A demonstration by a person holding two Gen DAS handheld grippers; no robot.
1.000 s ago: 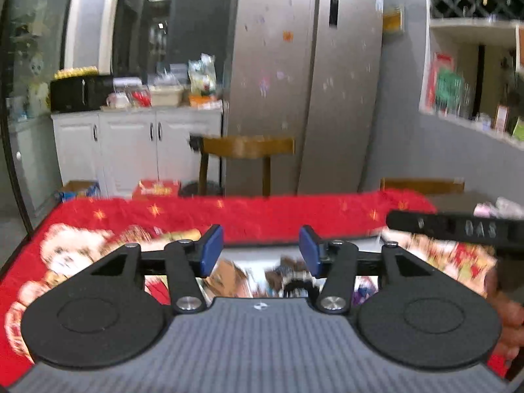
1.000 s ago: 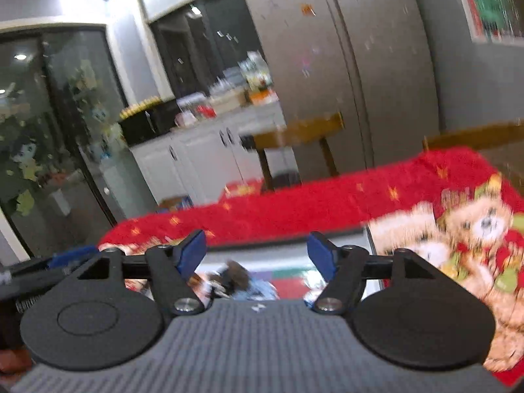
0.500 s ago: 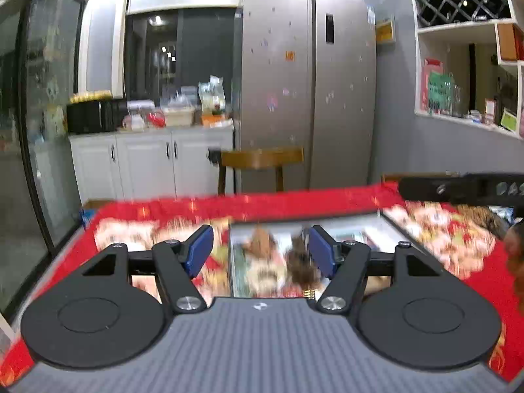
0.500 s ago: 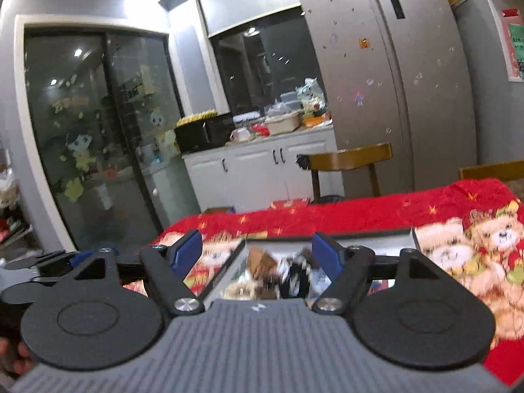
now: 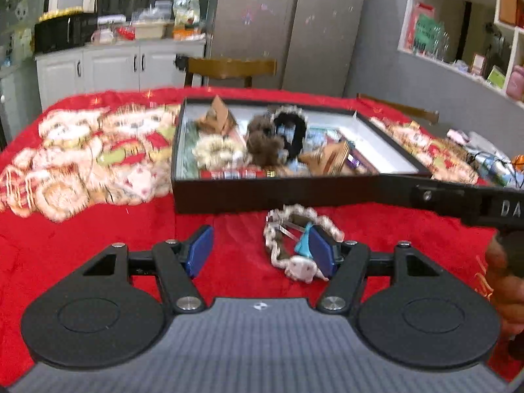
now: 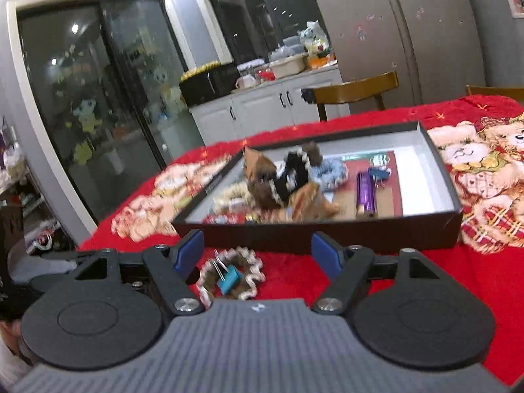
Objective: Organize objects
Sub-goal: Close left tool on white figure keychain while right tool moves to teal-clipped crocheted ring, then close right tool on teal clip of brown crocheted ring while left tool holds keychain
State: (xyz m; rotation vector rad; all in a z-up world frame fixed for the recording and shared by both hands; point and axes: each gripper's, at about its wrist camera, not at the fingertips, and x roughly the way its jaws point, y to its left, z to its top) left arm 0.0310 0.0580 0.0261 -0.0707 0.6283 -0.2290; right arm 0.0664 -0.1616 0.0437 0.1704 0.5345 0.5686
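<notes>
Both grippers have dropped toward the scrunchie [image 5: 296,242], fingers [image 6: 322,255] closing, empty.

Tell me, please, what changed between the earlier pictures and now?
Both grippers came down toward the table. The black box fills more of each view, and a scrunchie carrying a blue binder clip now shows before it. The right gripper is closing on nothing; the left gripper is open and empty. The box's contents look unchanged.
</notes>
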